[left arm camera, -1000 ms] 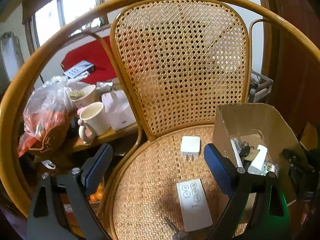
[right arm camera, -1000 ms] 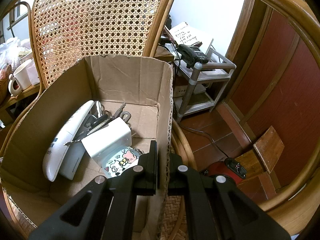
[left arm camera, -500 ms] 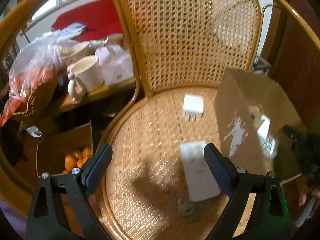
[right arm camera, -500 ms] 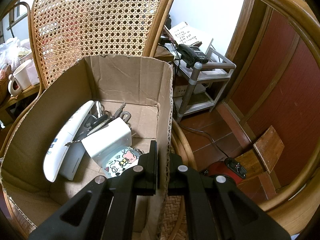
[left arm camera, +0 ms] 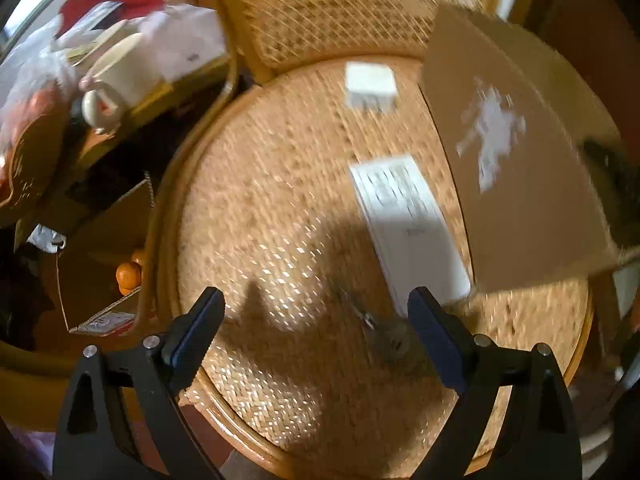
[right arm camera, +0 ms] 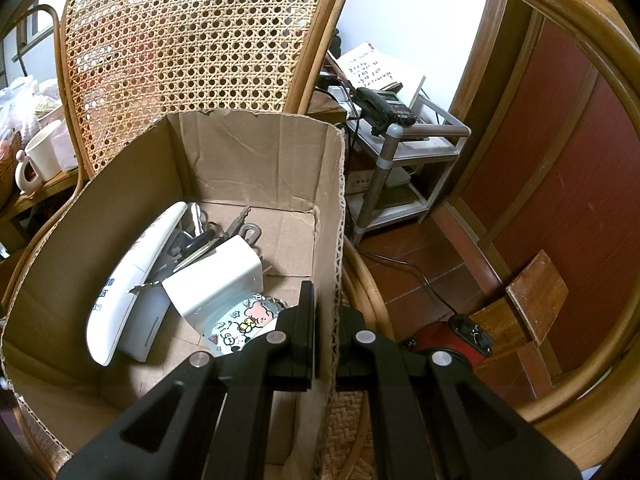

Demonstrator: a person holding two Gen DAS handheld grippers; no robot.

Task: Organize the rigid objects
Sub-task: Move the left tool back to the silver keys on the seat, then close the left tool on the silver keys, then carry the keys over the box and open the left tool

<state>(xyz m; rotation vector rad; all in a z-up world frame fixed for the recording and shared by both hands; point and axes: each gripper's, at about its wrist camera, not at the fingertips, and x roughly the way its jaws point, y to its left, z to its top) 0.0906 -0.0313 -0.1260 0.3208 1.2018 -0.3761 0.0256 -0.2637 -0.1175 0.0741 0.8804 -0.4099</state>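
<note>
My left gripper (left arm camera: 316, 320) is open and empty, low over the woven chair seat (left arm camera: 272, 208). On the seat lie a white remote (left arm camera: 408, 224), a small white charger (left arm camera: 370, 84) farther back, and a small metal item (left arm camera: 384, 332) by my right fingertip, blurred. The cardboard box (left arm camera: 516, 184) stands at the seat's right. My right gripper (right arm camera: 326, 344) is shut on the box's right wall (right arm camera: 334, 240). Inside the box lie a white handset (right arm camera: 132, 280), a white adapter (right arm camera: 216, 280), keys (right arm camera: 236, 228) and a cartoon-bear disc (right arm camera: 240, 320).
Left of the chair, a side table holds a white mug (left arm camera: 116, 76) and bags. A floor box with oranges (left arm camera: 128, 276) sits below. Right of the chair stand a metal shelf with a telephone (right arm camera: 384, 108) and a red appliance (right arm camera: 452, 340). The chair's arm hoop (right arm camera: 592, 40) arches overhead.
My left gripper has dropped and tilted down over the seat; the remote and metal item now lie close ahead. The right gripper and box have not moved.
</note>
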